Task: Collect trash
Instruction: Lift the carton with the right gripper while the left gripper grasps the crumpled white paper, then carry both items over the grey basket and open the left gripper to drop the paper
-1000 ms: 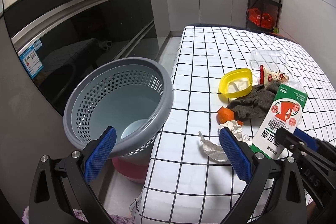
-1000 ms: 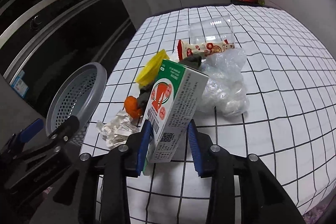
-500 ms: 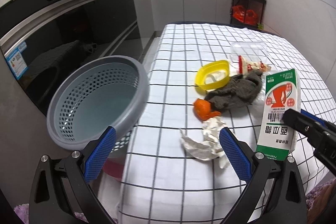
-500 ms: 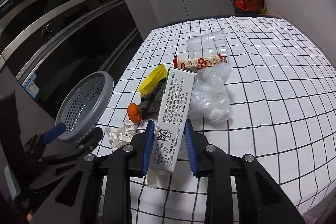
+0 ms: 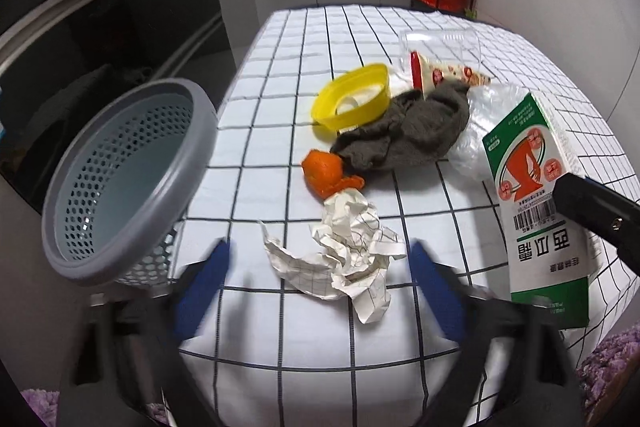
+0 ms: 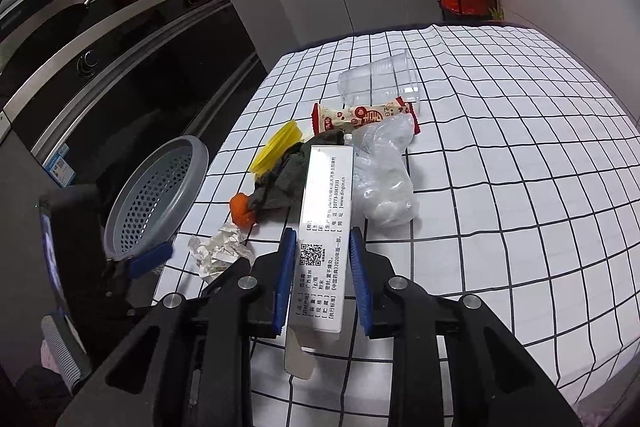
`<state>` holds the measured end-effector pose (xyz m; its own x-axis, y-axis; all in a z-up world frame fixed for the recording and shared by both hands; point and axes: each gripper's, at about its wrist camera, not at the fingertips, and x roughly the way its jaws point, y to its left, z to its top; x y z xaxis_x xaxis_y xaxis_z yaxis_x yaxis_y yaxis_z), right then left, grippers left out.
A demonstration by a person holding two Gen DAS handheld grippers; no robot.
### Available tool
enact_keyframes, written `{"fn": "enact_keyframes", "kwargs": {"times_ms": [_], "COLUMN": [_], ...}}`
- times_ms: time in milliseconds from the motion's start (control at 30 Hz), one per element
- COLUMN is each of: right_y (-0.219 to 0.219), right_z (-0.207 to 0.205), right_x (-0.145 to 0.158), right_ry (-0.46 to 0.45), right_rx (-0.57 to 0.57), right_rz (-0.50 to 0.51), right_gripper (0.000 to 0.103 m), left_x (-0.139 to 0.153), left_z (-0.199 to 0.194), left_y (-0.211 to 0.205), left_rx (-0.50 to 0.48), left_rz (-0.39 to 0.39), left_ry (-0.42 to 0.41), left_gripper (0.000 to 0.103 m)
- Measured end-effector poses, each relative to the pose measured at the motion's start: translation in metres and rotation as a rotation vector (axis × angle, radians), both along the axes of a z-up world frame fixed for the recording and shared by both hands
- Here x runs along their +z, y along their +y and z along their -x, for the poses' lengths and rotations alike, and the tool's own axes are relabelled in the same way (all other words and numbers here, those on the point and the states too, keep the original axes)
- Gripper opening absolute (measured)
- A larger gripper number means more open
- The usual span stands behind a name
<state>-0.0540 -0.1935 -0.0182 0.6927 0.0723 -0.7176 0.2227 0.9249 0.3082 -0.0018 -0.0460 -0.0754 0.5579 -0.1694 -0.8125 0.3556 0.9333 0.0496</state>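
Table is showing a white cloth with a black grid; basket is reading grey, perforated. Carton is showing green/white with an orange-red graphic, bowl yellow, rag dark grey, peel orange.

My left gripper is motion-blurred in the left wrist view, jaws smeared, so I can't tell their exact gap. Carton is partly covered by the right gripper's finger there. Basket bottom is cut off behind its own rim. Cloth and yellow lid sit partly hidden behind the carton in the right wrist view. Wrapper print too small to read.
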Motion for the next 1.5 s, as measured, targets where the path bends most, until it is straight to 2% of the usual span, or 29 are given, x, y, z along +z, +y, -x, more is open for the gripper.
{"fn": "enact_keyframes", "kwargs": {"times_ms": [67, 167, 267, 567, 700, 833, 1033, 1233, 1500], "right_y": [0.003, 0.006, 0.007, 0.022, 0.034, 0.055, 0.102, 0.143, 0.180], "right_z": [-0.001, -0.001, -0.002, -0.009, -0.022, -0.049, -0.107, -0.160, -0.203], "right_x": [-0.001, -0.001, 0.000, 0.013, 0.025, 0.037, 0.050, 0.047, 0.020], "right_ry": [0.001, 0.004, 0.002, -0.005, -0.020, -0.039, -0.066, -0.048, 0.020], "right_rx": [0.007, 0.017, 0.021, 0.048, 0.073, 0.123, 0.223, 0.319, 0.407], "right_rz": [0.006, 0.013, 0.019, 0.033, 0.041, 0.037, 0.024, -0.019, -0.034], "right_gripper": [0.026, 0.026, 0.026, 0.026, 0.026, 0.026, 0.026, 0.026, 0.025], "left_x": [-0.004, -0.003, 0.003, 0.047, 0.074, 0.088, 0.089, 0.081, 0.061], "left_z": [-0.003, -0.003, 0.001, 0.010, -0.001, -0.022, -0.065, -0.103, -0.121], "left_y": [0.002, 0.006, 0.010, 0.040, 0.069, 0.102, 0.152, 0.188, 0.197], "left_rx": [-0.003, -0.006, -0.012, -0.004, 0.038, 0.091, 0.198, 0.303, 0.326], "left_rz": [0.013, 0.034, 0.044, 0.047, 0.035, 0.004, -0.025, -0.018, -0.038], "left_ry": [0.029, 0.037, 0.022, -0.060, -0.106, -0.141, -0.135, -0.113, -0.031], "left_gripper": [0.056, 0.039, 0.036, 0.035, 0.035, 0.035, 0.035, 0.035, 0.039]}}
